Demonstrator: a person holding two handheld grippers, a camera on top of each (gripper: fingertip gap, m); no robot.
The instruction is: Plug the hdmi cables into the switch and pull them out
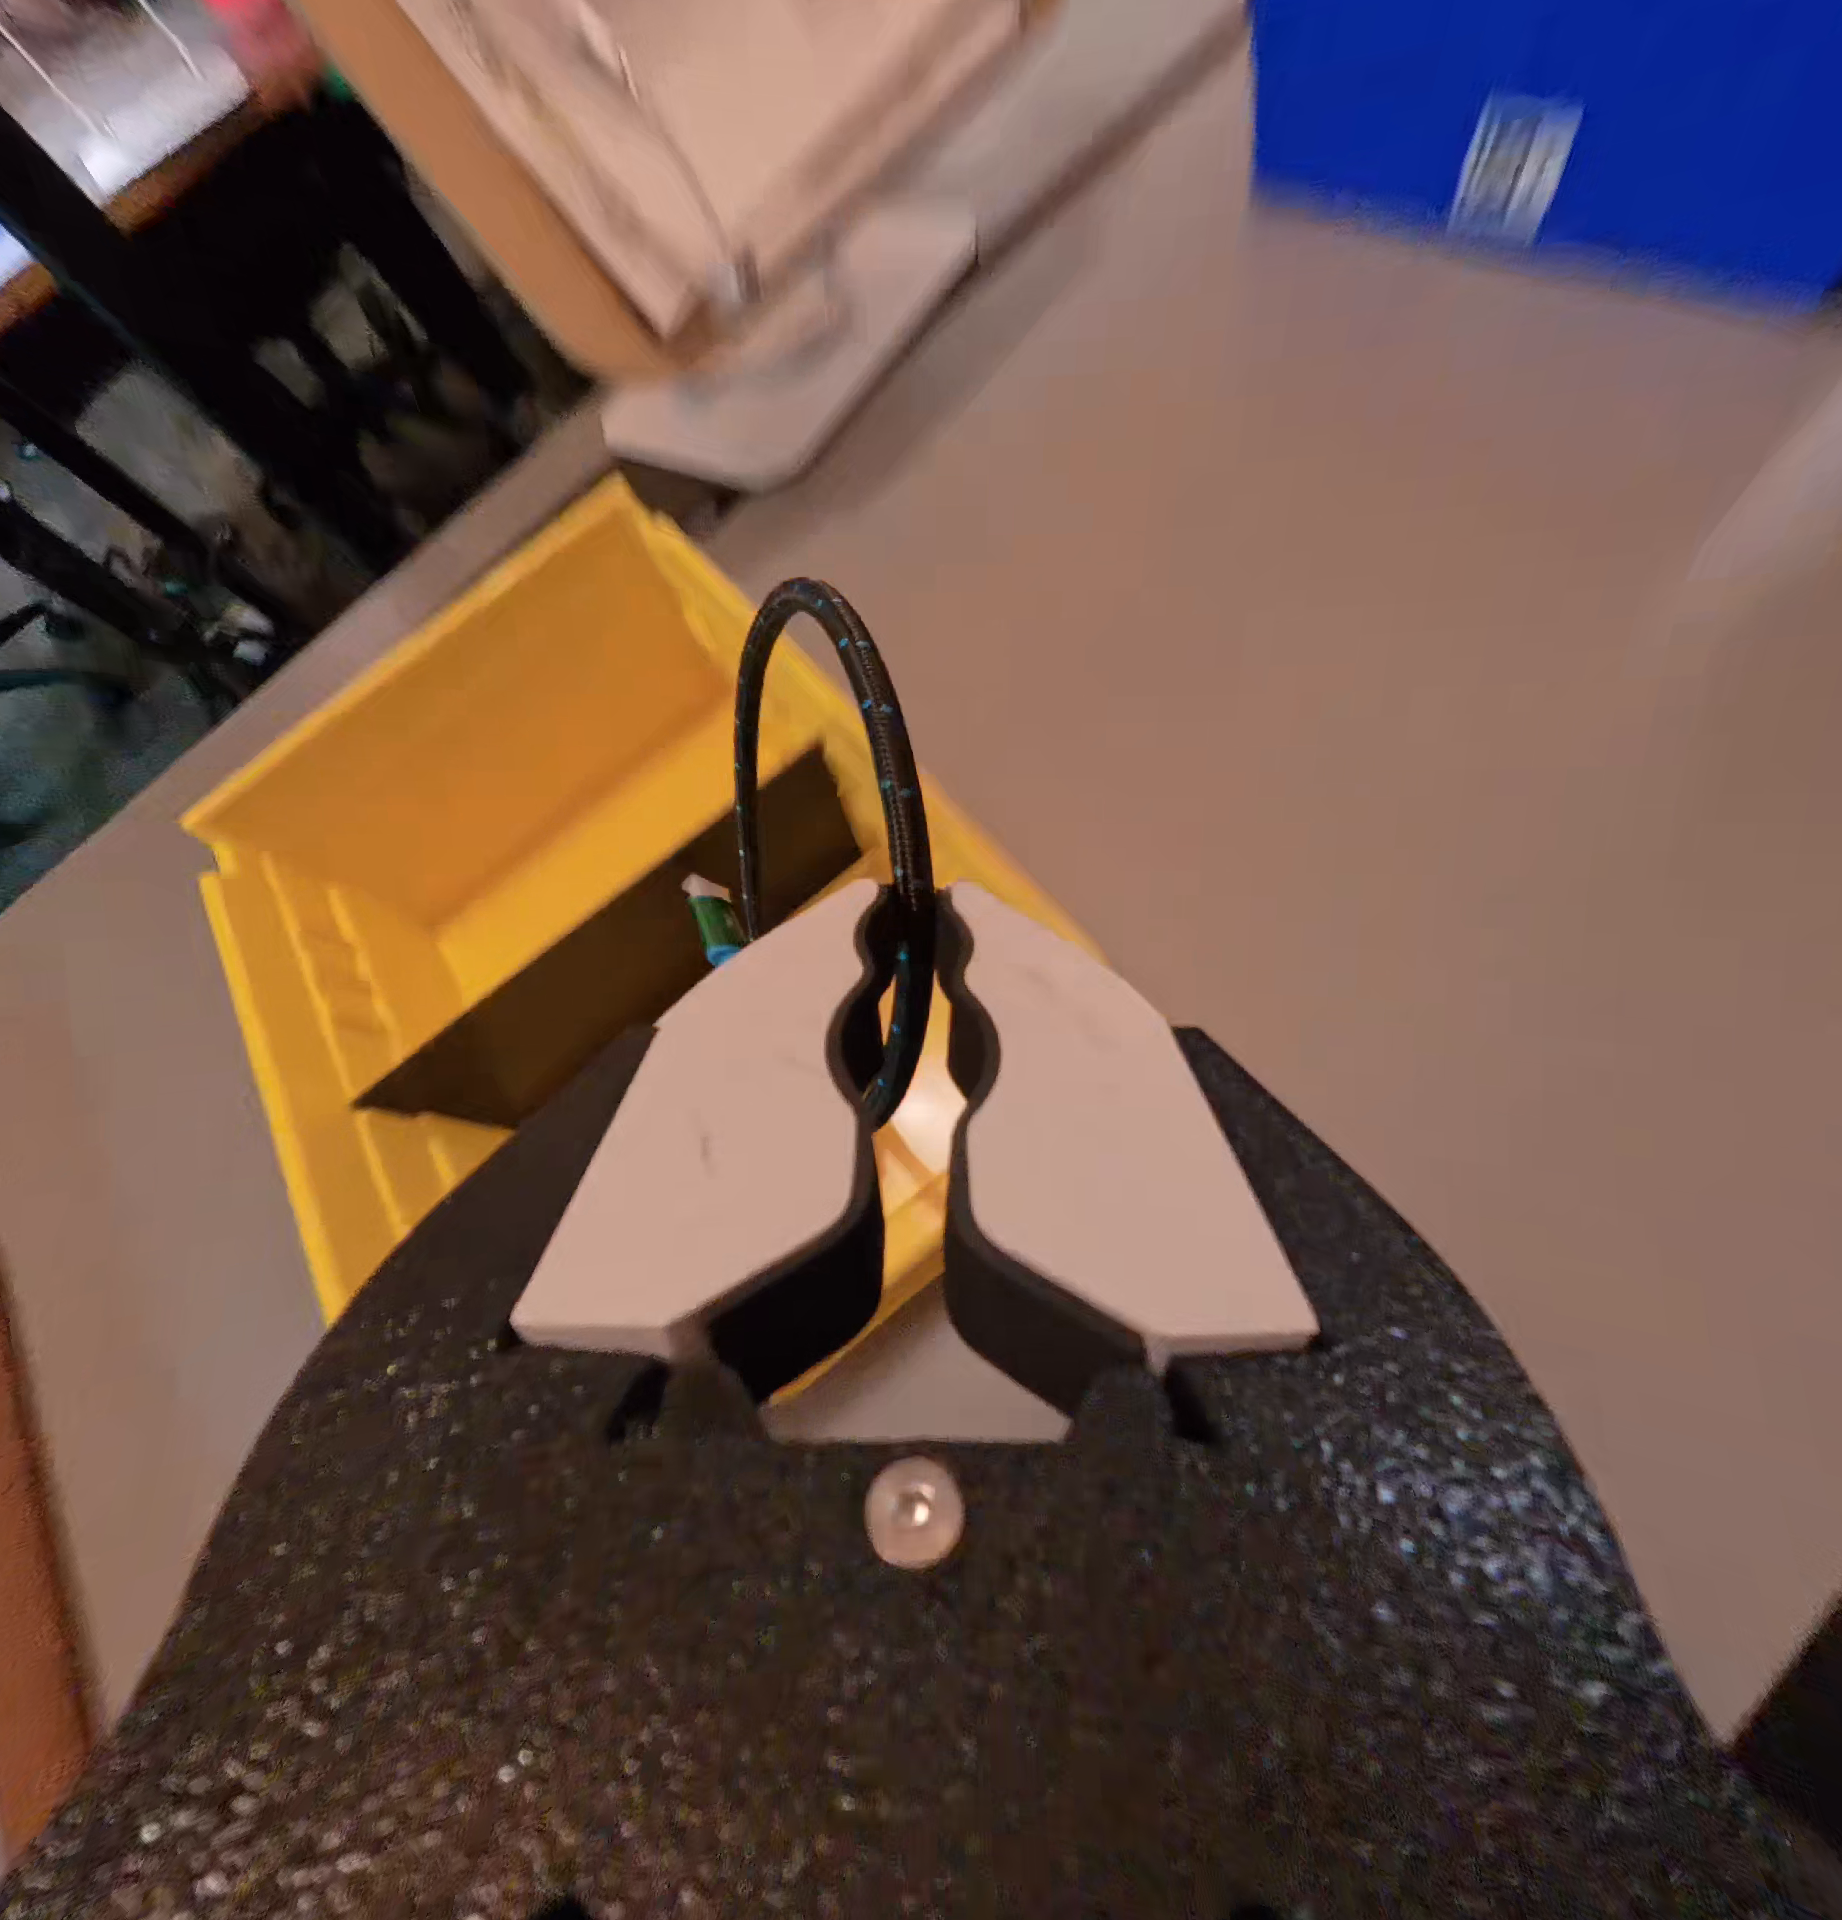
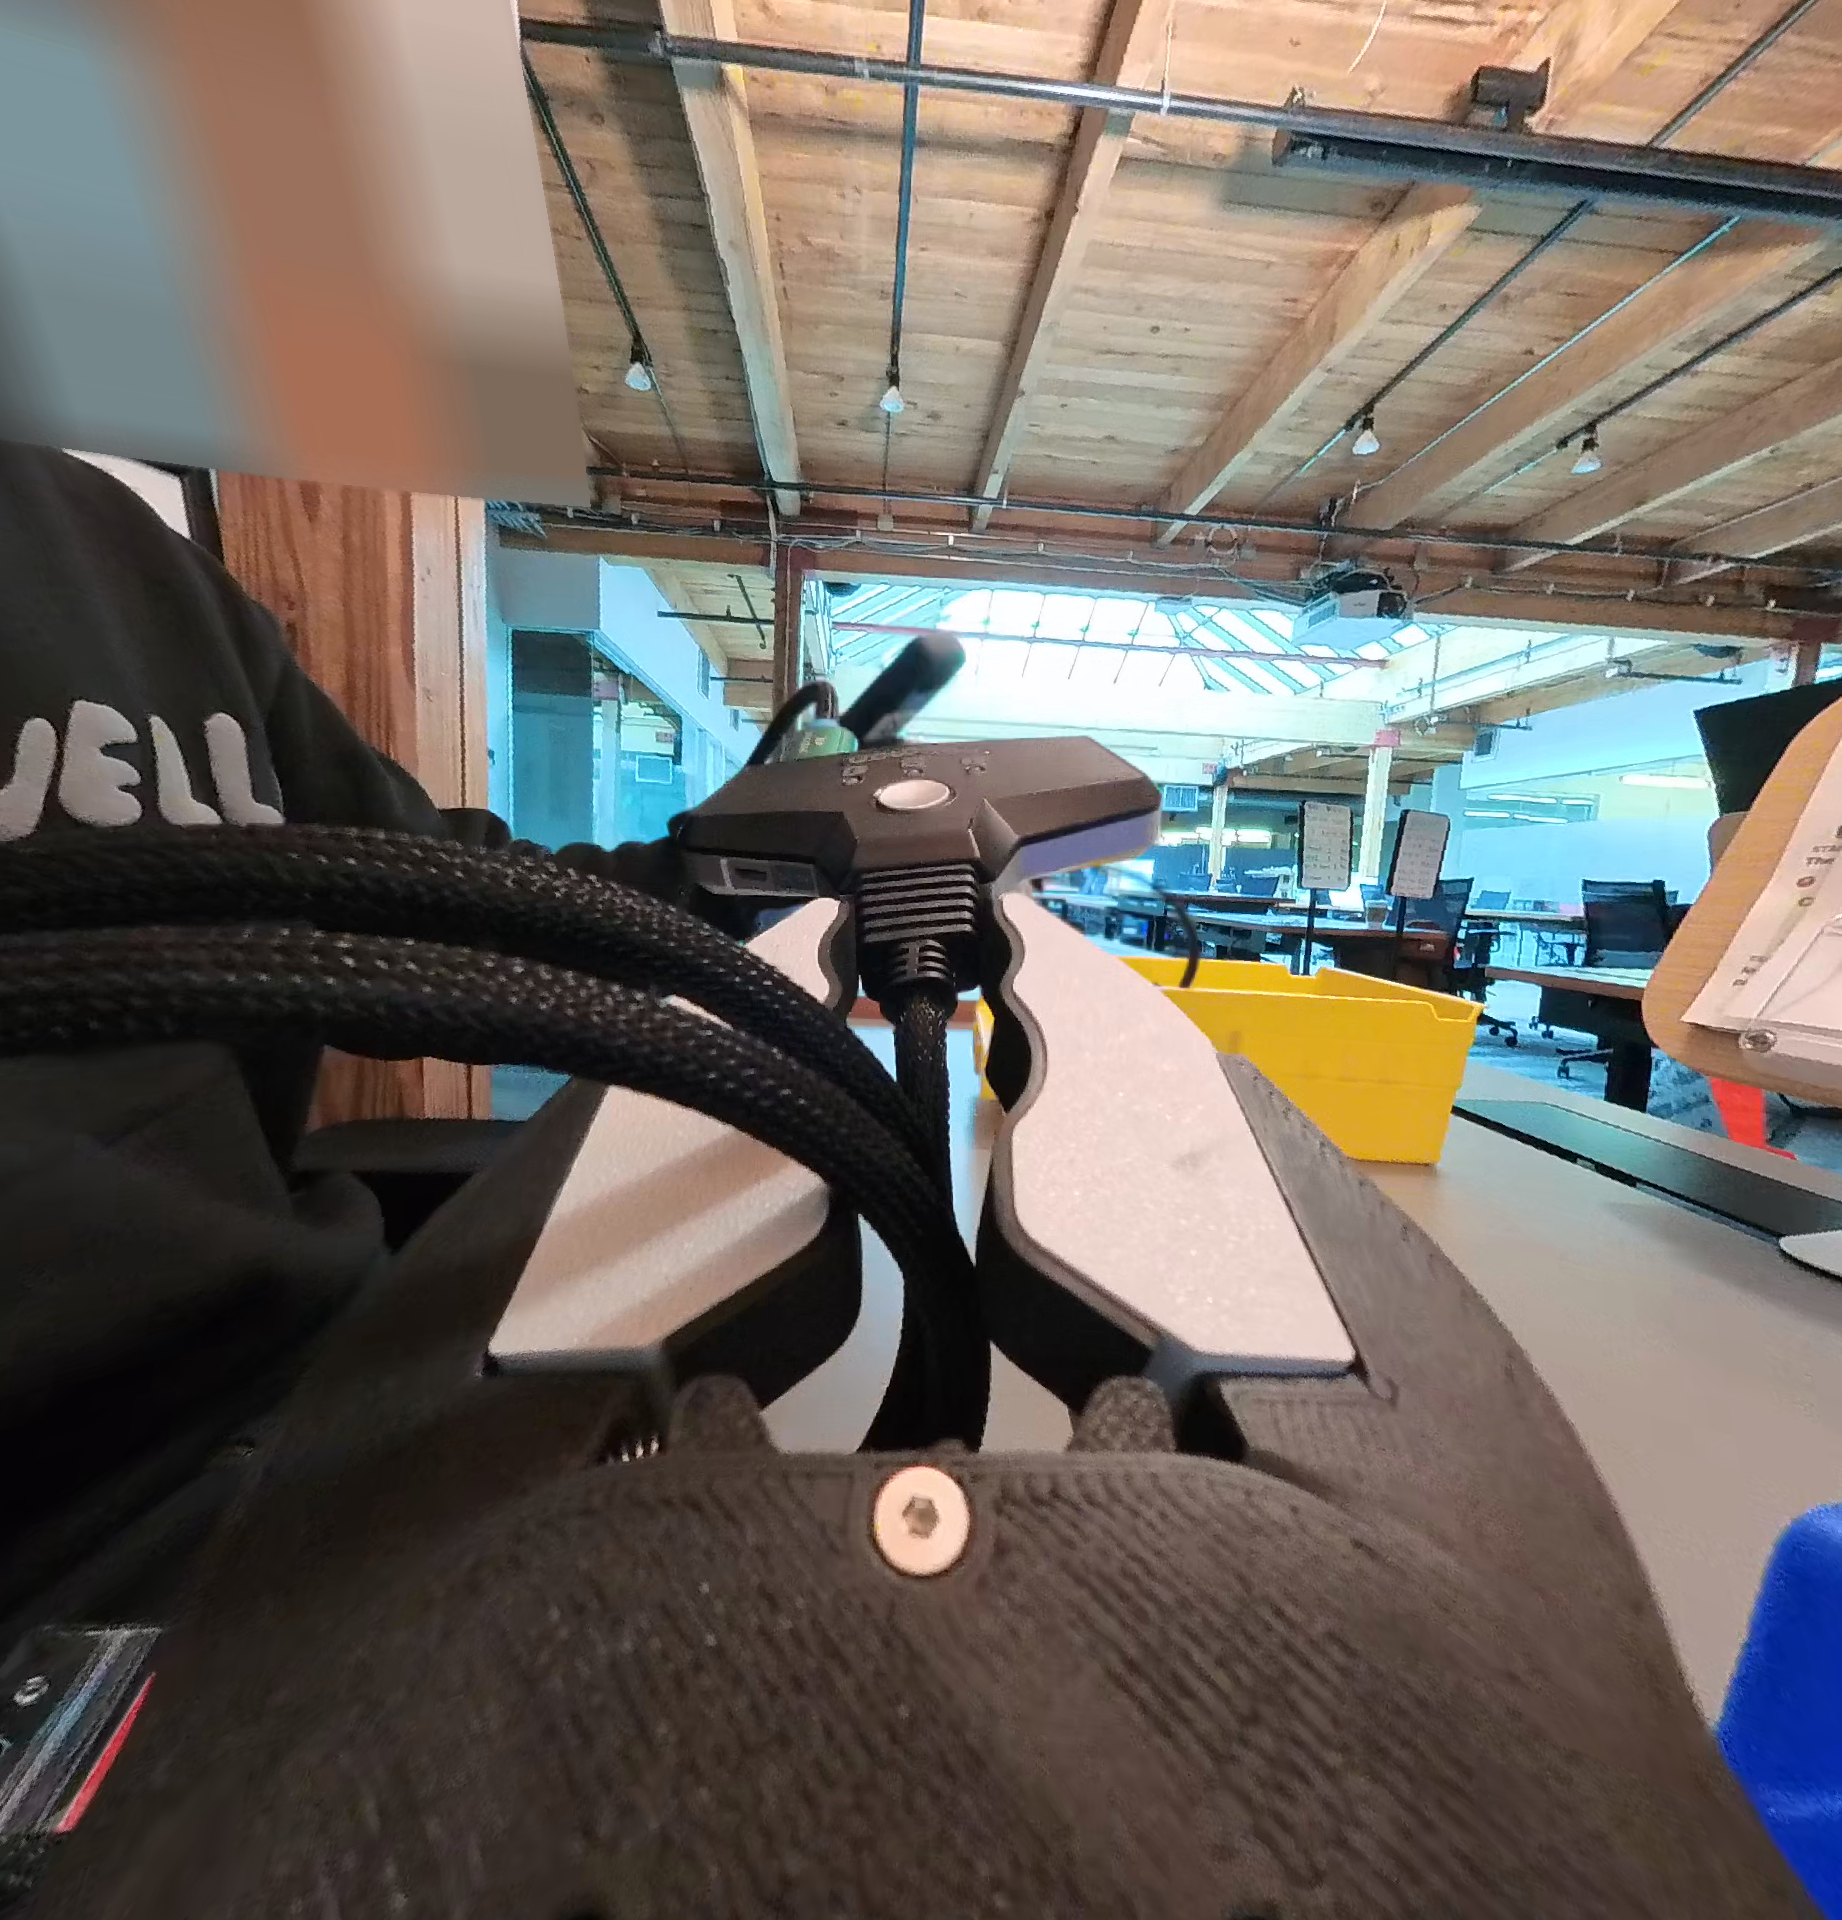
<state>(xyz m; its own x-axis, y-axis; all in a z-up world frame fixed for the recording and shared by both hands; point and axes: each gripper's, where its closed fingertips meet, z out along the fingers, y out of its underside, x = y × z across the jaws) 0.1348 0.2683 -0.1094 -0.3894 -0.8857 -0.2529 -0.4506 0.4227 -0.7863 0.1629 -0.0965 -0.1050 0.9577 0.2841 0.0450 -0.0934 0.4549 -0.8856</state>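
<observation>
Braided cable point(image 1: 901, 800) in ribbed jaws

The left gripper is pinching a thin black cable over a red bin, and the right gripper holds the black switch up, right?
Almost. The bin is yellow, not red; the left wrist view shows it under the left gripper, which is shut on the thin black cable. The rest is right: the right gripper holds the black switch up.

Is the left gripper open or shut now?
Shut. The left gripper has its fingertips closed on a thin black cable, which loops up above the yellow bin.
</observation>
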